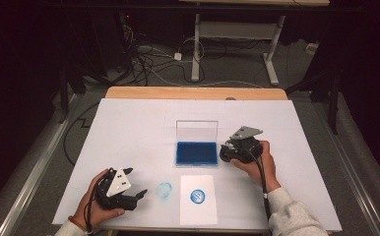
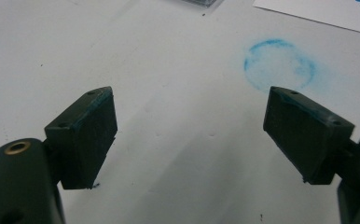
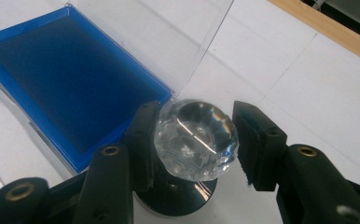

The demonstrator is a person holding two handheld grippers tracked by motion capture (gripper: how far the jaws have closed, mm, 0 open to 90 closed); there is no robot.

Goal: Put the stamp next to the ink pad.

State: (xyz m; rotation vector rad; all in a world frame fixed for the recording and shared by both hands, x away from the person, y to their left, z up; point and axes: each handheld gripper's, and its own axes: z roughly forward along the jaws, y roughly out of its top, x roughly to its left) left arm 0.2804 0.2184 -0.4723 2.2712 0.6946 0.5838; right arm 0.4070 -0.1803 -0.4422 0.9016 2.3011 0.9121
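Beyond the far wooden edge of the white-topped table [image 1: 129, 123], a grey floor [image 1: 237, 73] carries tangled cables [image 1: 143, 56] and a white desk frame [image 1: 237, 44], the room around it dark.

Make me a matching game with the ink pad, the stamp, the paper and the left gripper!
1 ink pad
2 stamp
3 paper
4 left gripper

A jaws wide apart, nothing between
B blue, clear lid standing up
C round blue print on it
D clear knob, black base

Pairs: 1-B, 2-D, 3-C, 4-A
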